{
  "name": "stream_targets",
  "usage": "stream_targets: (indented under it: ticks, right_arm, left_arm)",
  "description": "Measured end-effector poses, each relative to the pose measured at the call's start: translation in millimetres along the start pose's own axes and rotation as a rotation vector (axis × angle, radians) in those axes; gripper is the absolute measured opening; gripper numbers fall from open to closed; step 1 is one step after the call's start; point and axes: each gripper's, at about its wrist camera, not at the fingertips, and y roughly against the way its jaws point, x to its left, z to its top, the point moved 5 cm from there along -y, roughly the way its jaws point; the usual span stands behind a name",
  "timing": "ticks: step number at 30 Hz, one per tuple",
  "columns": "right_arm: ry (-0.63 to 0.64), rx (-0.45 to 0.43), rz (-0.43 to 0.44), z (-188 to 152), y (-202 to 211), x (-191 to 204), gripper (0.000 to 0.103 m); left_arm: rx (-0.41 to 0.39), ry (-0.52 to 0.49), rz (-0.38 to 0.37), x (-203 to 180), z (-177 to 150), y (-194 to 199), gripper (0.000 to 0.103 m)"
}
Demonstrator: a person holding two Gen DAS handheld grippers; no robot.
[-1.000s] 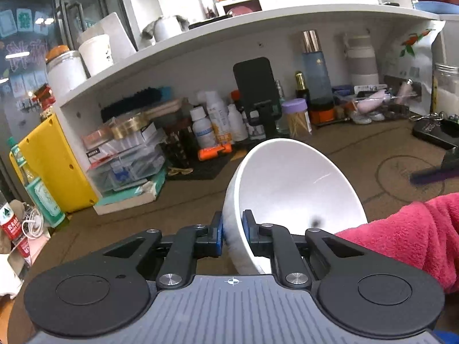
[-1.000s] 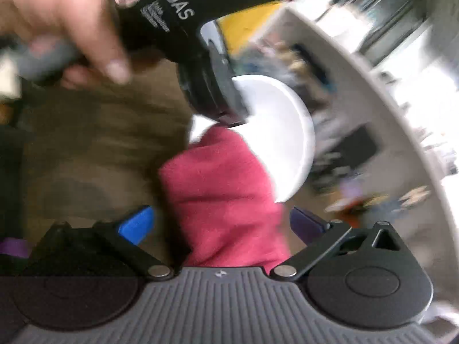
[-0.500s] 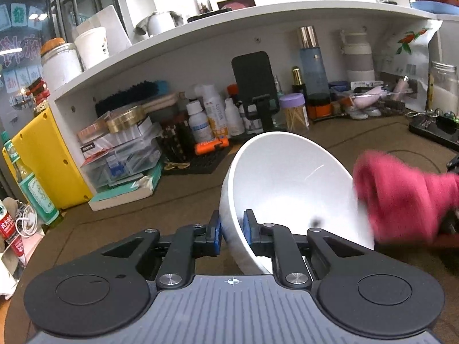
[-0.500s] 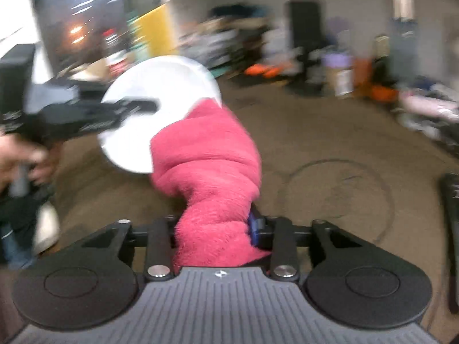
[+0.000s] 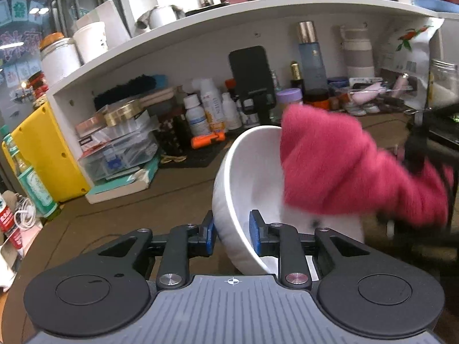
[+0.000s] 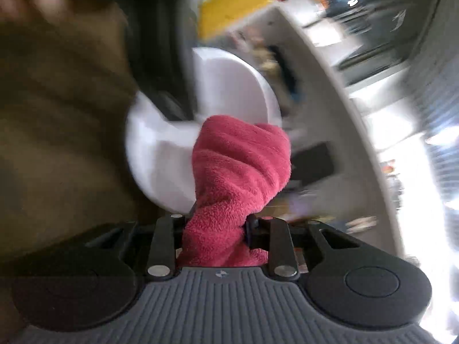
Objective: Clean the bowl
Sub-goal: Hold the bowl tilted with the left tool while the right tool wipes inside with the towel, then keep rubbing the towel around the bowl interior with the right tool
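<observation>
My left gripper [image 5: 231, 230] is shut on the near rim of a white bowl [image 5: 246, 177] and holds it tilted on its side above the brown table. A pink-red towel [image 5: 338, 169] is pressed into the bowl's right half. In the right wrist view, my right gripper [image 6: 218, 226] is shut on that towel [image 6: 238, 172], whose bunched end lies against the bowl [image 6: 169, 154]. The view is blurred by motion.
A white shelf unit [image 5: 200, 28] runs along the back of the brown table [image 5: 120, 212], with bottles, a black phone on a stand [image 5: 252, 77], clear boxes and a yellow box [image 5: 43, 154] beneath and beside it. The right gripper's dark body [image 5: 424, 149] is at the right.
The right gripper has swung the towel from beside the bowl into it, over the bowl's right half. The left gripper has kept the bowl nearly still.
</observation>
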Motion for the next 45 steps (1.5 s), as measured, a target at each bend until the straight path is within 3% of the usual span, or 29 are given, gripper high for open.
stream_targets:
  ticks: [3,8,12,14,16,18,21,23,26,28,31,37,40,42,44,45]
  right_arm:
    - [-0.136,-0.016,0.138,0.8,11.3,-8.7,0.027]
    - [-0.502,-0.027,0.263,-22.8,-12.0,-45.3,0.029]
    - [-0.801,-0.048,0.383,-53.9,-23.9,-65.6,0.03]
    - [-0.967,-0.046,0.481,-69.2,-34.4,-77.2,0.03]
    - [-1.136,-0.03,0.605,-82.0,-49.2,-88.4,0.031]
    - [-1.223,0.006,0.655,-92.6,-58.5,-89.9,0.031]
    - [-1.142,0.064,0.583,-83.8,-62.2,-93.6,0.031]
    - [-0.982,0.085,0.46,-60.9,-61.1,-99.1,0.031]
    - [-0.79,0.018,0.302,-26.8,-42.2,-104.7,0.031]
    - [-0.706,-0.077,0.29,-10.0,-30.3,-102.2,0.03]
    - [-0.6,-0.17,0.341,-3.0,-7.9,-84.5,0.03]
    - [-0.893,-0.011,0.476,-49.6,-37.6,-82.5,0.03]
    - [-1.08,0.015,0.542,-70.4,-57.5,-88.3,0.031]
    - [-1.165,0.017,0.56,-78.4,-67.9,-93.0,0.031]
    - [-1.202,0.02,0.57,-82.4,-72.2,-94.8,0.032]
    - [-1.211,0.025,0.577,-83.9,-73.2,-94.8,0.032]
  left_arm:
    - [0.0,0.015,0.008,1.0,1.2,-4.4,0.027]
    - [0.002,0.095,0.029,9.5,-3.0,-2.0,0.037]
    - [0.053,0.158,0.028,3.6,-23.4,1.6,0.061]
    - [0.065,0.178,-0.002,-2.7,-32.1,0.4,0.061]
    - [0.049,0.126,0.013,-10.0,-30.2,-0.8,0.06]
    - [0.055,0.1,0.002,-11.9,-25.5,-3.9,0.045]
    - [0.048,0.044,-0.014,-12.7,-19.6,-6.7,0.04]
    - [0.04,-0.006,-0.007,-15.7,-18.5,-6.0,0.039]
    - [0.027,-0.068,0.014,-20.9,-19.5,-4.1,0.038]
    - [0.028,-0.071,0.029,-18.0,-20.7,-6.8,0.038]
    - [0.034,-0.092,0.035,-2.7,-17.6,-12.5,0.035]
    - [-0.006,-0.287,0.083,15.4,-4.2,-18.0,0.027]
    - [-0.01,-0.282,0.072,12.7,0.3,-13.4,0.033]
    - [0.023,-0.192,0.057,8.9,-0.1,-13.7,0.064]
    - [0.074,-0.048,-0.003,6.5,-4.4,-18.6,0.077]
    - [0.101,0.039,-0.044,5.4,-7.3,-22.1,0.078]
